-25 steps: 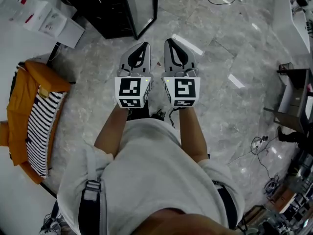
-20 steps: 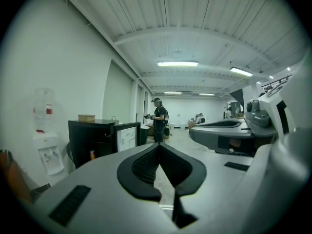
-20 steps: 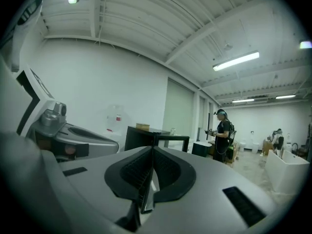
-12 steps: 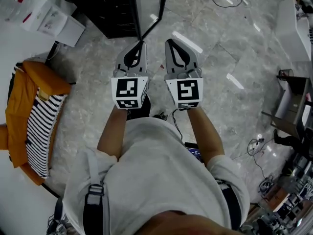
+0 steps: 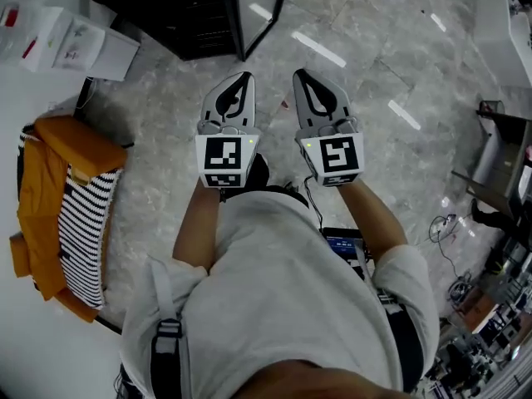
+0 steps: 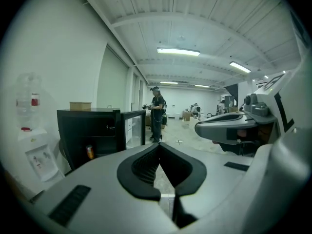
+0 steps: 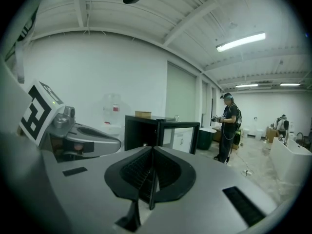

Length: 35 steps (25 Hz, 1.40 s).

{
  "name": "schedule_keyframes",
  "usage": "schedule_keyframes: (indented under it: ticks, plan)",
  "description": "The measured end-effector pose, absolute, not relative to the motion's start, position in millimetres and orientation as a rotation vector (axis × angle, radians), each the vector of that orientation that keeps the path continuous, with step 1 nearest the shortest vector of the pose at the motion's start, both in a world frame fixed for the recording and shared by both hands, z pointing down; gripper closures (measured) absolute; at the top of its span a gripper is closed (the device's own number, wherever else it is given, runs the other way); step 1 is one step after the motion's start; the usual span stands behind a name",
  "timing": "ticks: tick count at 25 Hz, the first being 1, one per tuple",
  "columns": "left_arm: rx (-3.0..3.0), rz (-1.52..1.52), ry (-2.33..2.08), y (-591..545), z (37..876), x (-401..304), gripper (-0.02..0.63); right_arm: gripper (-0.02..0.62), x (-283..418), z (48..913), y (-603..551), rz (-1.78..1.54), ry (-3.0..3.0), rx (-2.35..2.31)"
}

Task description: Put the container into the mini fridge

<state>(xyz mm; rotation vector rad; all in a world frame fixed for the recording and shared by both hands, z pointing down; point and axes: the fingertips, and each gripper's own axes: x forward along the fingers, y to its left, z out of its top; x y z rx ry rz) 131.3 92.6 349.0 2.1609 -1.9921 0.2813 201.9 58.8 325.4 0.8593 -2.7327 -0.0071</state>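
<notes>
A grey, veined stone floor (image 5: 391, 65) runs through a long, white-walled room, glossy enough to mirror the ceiling lights. At about 11 o'clock from the person stands the mini fridge (image 5: 187, 19), a black, boxy cabinet. Its glass-fronted door (image 5: 268, 7) is swung open toward 12 o'clock, and an orange can (image 6: 89, 151) sits low inside. The left gripper (image 5: 241, 83) and the right gripper (image 5: 303, 80) are held side by side in front of the body, pointing toward 12 o'clock. Both are clenched on nothing: each gripper view shows the ribbed black pads pressed together, with only the room beyond them.

The container is in neither gripper. The likeliest candidate (a judgement, since it is blurred) is the clear container (image 6: 27, 100) with a red label. It stands upright above the white boxes (image 5: 71, 40) against the wall, at roughly 10 o'clock, just past the fridge's left side. Its long axis is vertical, and the left gripper is the nearer one. The coming move probably calls for a turn to the left and parted jaws before a side-on grasp. Smooth, clear plastic may slip under the pads.

An orange and striped cloth (image 5: 58, 206) drapes over a seat at 9 o'clock, and another person (image 6: 156, 113) stands far down the room.
</notes>
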Motion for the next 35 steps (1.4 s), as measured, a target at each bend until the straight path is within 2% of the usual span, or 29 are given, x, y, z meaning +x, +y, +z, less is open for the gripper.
schedule_keyframes:
  ticks: [16, 35]
  plan:
    - [2.233, 0.298, -1.835, 55, 346, 97, 0.594, 0.557, 149, 329, 28, -0.035, -2.654, 0.742]
    - [2.046, 0.293, -2.089, -72, 326, 23, 0.594, 0.556, 77, 312, -110, -0.029, -2.824, 0.527]
